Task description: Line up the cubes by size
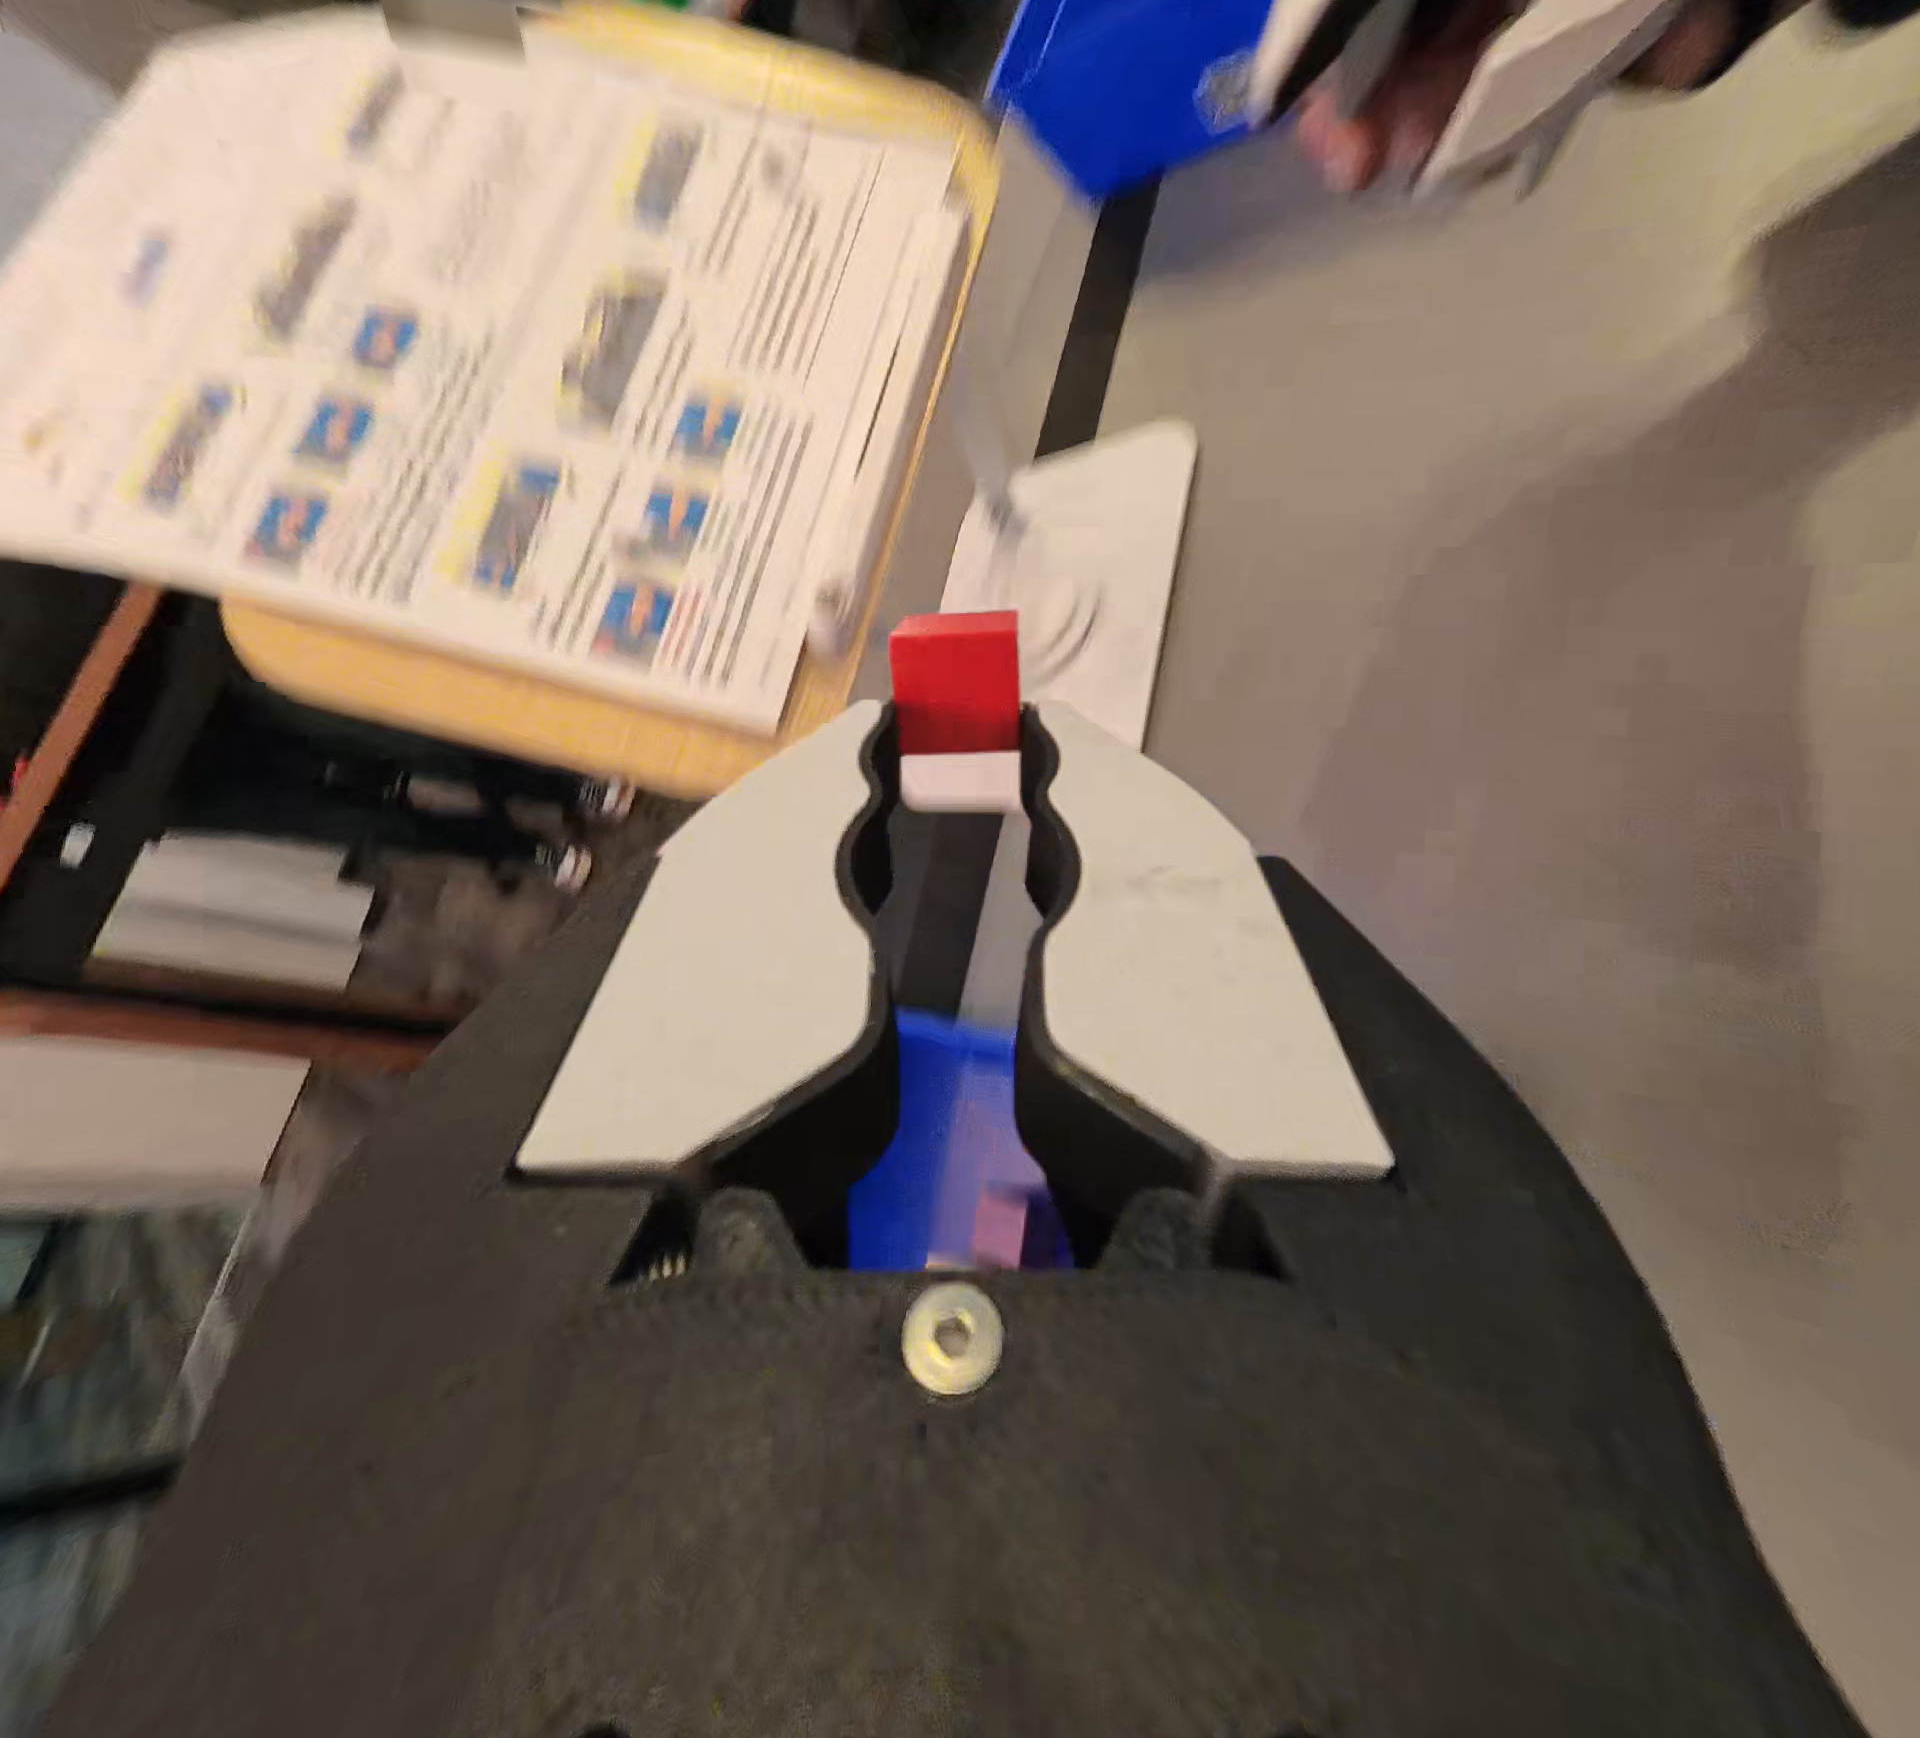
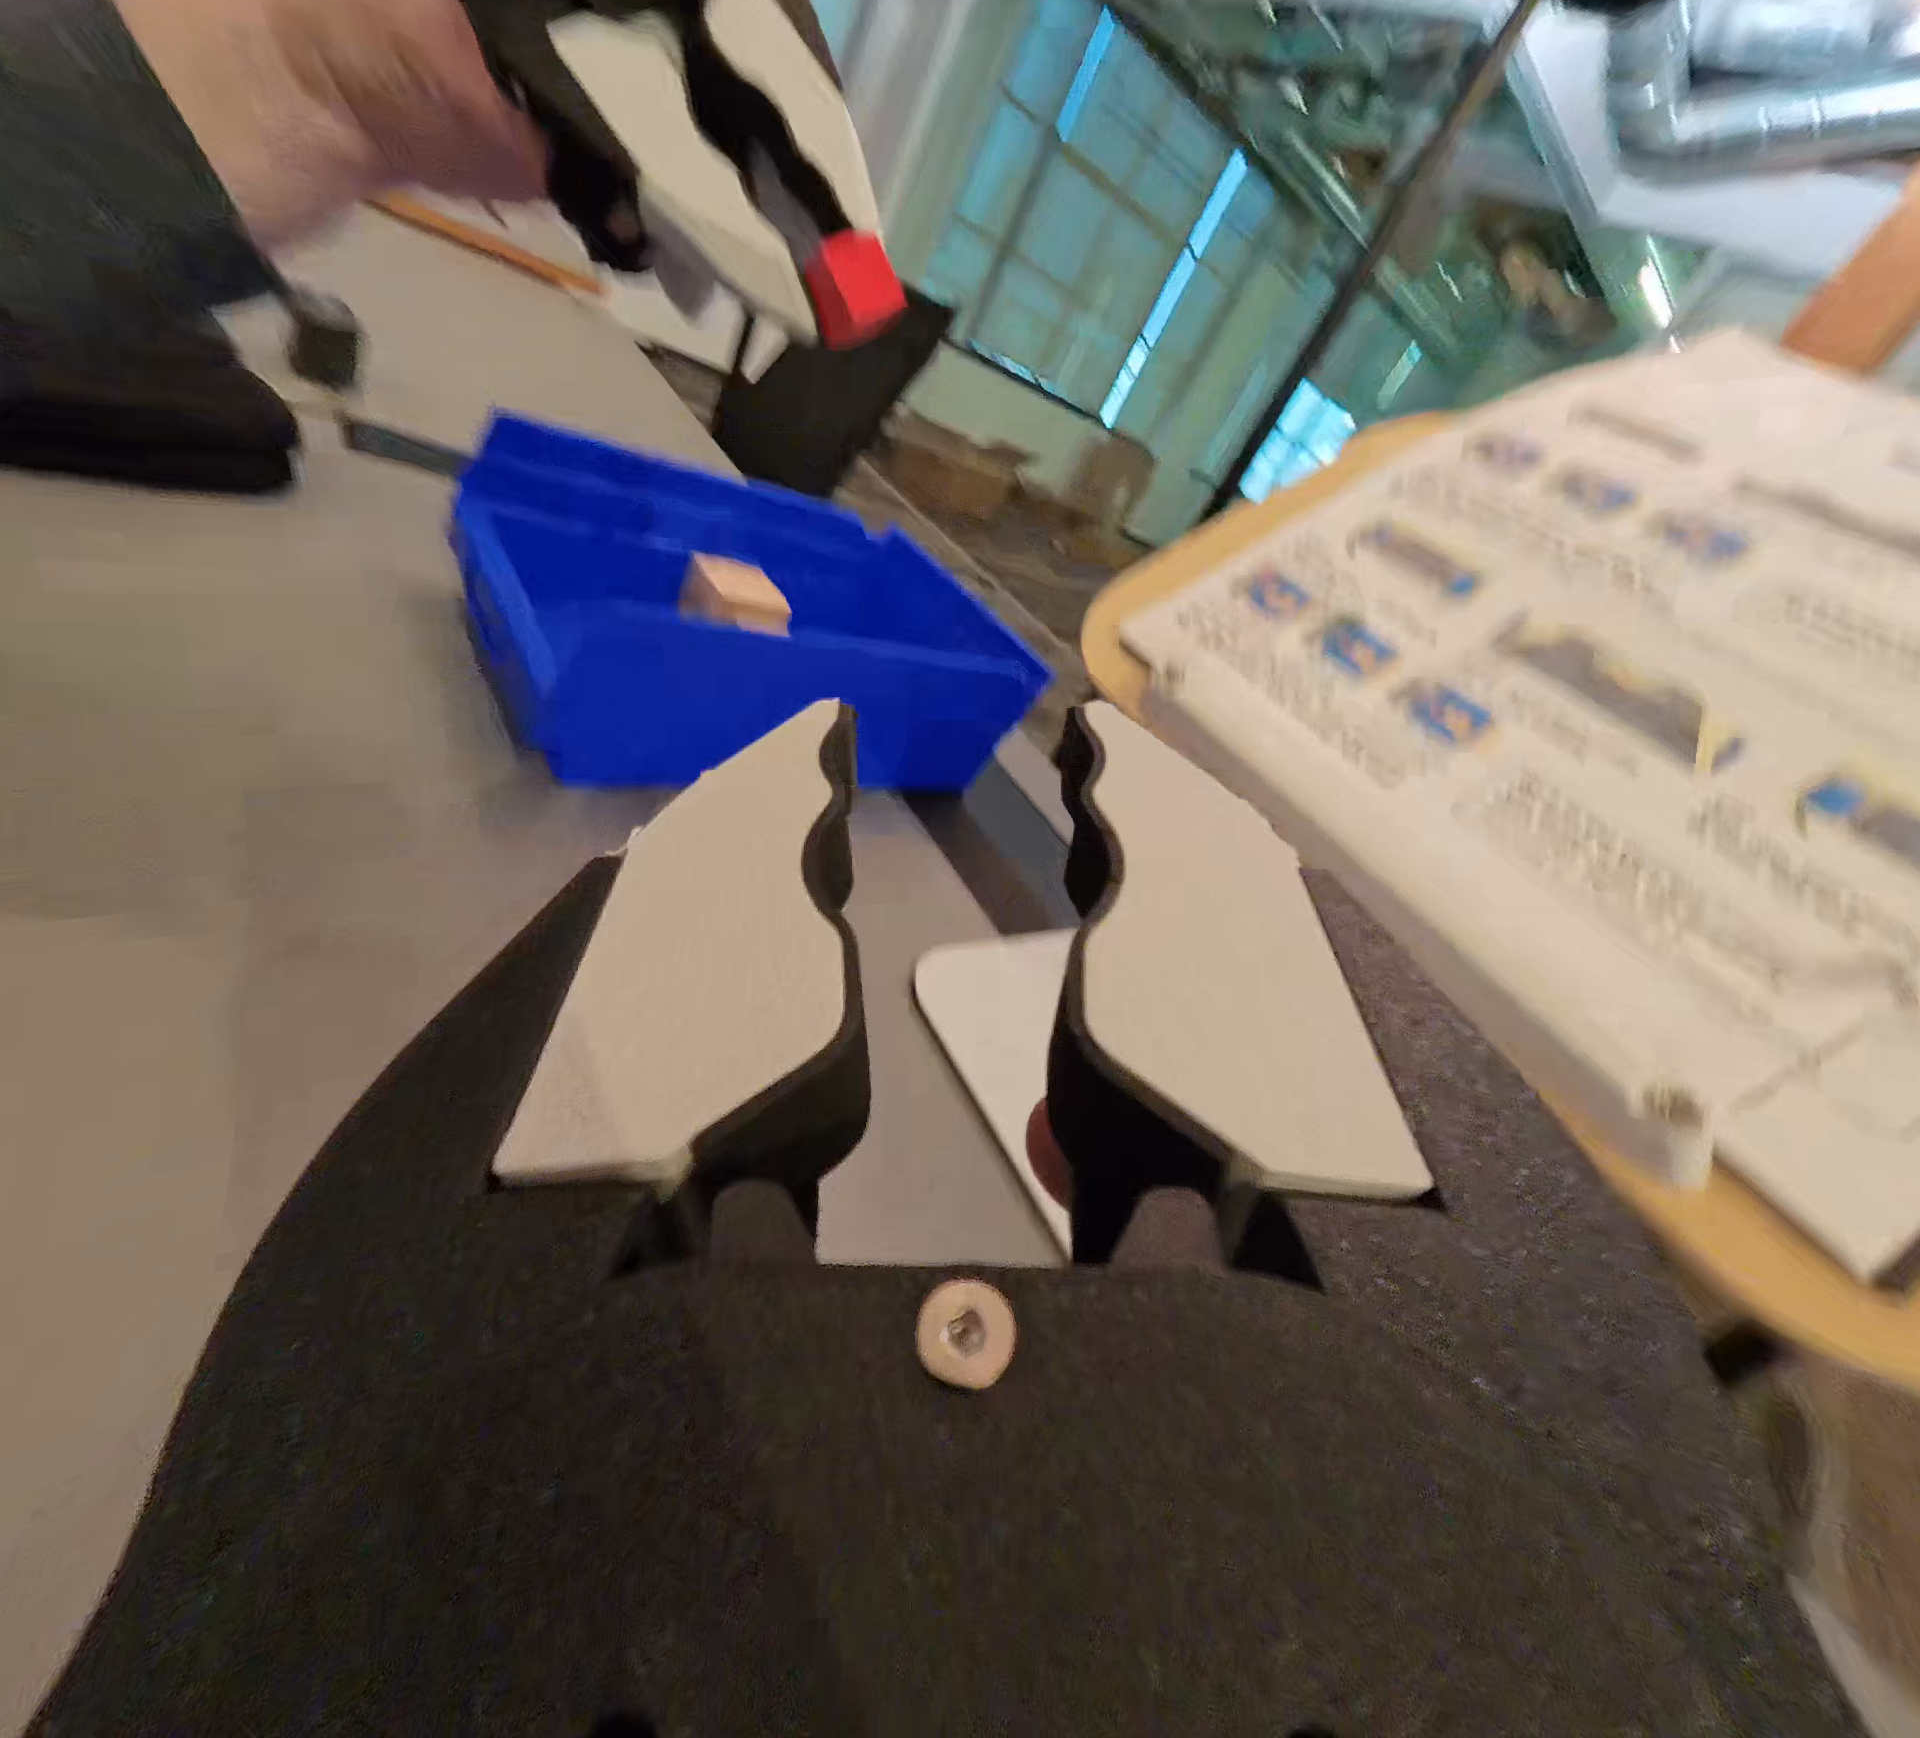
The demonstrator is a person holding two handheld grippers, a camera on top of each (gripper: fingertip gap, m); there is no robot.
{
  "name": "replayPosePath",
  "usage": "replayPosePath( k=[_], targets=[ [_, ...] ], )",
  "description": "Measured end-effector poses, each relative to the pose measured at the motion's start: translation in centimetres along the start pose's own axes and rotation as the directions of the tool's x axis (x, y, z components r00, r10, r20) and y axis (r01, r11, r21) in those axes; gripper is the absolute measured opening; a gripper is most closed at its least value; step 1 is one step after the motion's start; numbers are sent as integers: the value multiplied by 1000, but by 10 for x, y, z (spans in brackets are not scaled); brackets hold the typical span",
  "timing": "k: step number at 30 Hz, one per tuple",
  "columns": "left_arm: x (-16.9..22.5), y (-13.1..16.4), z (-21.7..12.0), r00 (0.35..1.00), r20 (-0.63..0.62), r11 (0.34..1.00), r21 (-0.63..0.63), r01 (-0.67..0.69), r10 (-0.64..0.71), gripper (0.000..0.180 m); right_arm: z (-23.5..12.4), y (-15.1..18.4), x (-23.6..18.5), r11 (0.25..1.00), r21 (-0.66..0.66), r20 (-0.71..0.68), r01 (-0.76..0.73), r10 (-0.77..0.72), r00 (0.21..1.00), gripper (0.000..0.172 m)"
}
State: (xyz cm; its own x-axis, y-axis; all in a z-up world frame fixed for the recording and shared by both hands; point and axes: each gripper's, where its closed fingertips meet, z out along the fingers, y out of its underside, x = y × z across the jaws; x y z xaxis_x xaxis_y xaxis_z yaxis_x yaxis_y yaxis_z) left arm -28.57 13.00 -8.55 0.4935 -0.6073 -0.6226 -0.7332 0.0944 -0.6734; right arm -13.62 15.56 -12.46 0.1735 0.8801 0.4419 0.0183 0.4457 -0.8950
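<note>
The red cube (image 1: pixel 954 686) is small and sharp-edged, glossy red on the faces turned forward and upward, while the face turned toward the left wrist camera looks pale, whitish. The left gripper (image 1: pixel 956 732) clamps it at the very fingertips, both pads pressed against its opposite sides, and carries it in the air above and beyond the blue bin (image 2: pixel 727 639). A tan wooden cube (image 2: pixel 732 595), larger-looking and plain, lies inside that bin. The right gripper (image 2: pixel 956 738) hovers just in front of the bin's near wall with its fingers spread apart and nothing between them. To the right of the bin sits a yellow tray (image 2: pixel 1766 1262) bearing printed sheets (image 2: pixel 1558 753).
</note>
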Motion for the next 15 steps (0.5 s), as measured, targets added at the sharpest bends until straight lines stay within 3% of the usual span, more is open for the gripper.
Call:
replayPosePath(
  k=[3, 8, 15],
  targets=[
    [22, -59, 7, 997, -68, 982, 185, -31, 44, 21, -2, -53, -5, 993, 114, 151, -13, -4, 989, 37],
    [44, -126, 19, 988, -98, 916, 395, -75, 123, 21, -12, -102, -5, 973, 221, 201, 67, -113, 973, 36],
    [66, -164, 18, 969, -166, 828, 558, -60, 182, 21, -31, -121, -5, 956, 280, 222, 93, -158, 962, 32]
  ],
)
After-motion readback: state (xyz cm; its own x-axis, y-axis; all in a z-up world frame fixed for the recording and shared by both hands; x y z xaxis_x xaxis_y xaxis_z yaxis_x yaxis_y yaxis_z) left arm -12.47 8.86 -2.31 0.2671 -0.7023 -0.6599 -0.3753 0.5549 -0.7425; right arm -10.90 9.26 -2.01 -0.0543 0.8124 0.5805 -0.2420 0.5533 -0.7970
